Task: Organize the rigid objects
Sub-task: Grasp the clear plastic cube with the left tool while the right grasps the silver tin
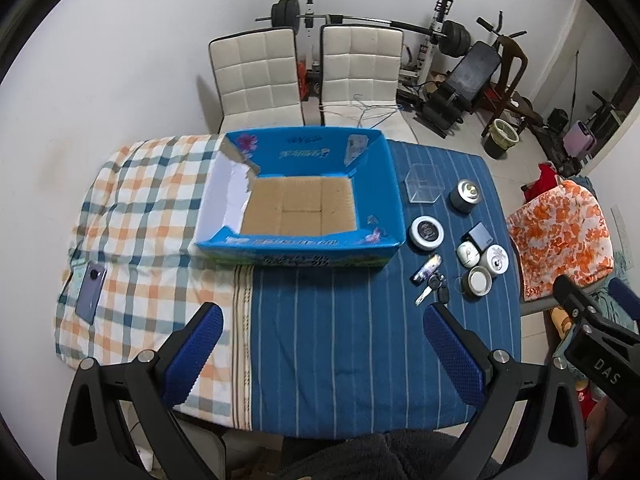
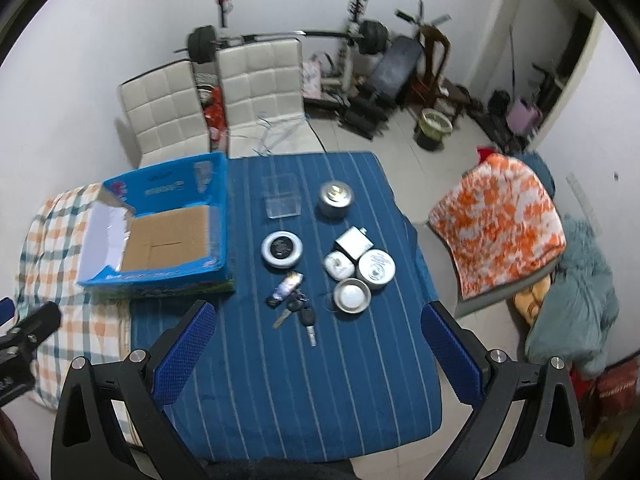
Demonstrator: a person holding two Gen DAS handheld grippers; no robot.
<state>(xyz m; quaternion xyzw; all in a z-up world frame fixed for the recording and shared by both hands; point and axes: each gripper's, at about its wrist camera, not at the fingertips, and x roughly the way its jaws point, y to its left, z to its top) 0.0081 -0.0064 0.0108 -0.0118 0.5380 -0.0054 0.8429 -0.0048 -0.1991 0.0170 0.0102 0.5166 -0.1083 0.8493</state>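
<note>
1. keys (image 2: 298,312) and small tins lie in a bunch on the blue striped cloth (image 2: 280,380), just right of the blue box (image 2: 160,276), which has nothing in it.
2. we hold our right claw (image 2: 318,350) wide open above them; our left claw (image 1: 322,354) is wide open too, holding nothing.
3. we should go down straight over one thing and pinch it in the middle.

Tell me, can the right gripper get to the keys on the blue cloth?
Probably yes. The right gripper is open and holds nothing, and the keys lie just ahead of it on the blue cloth, with nothing in between.
</note>
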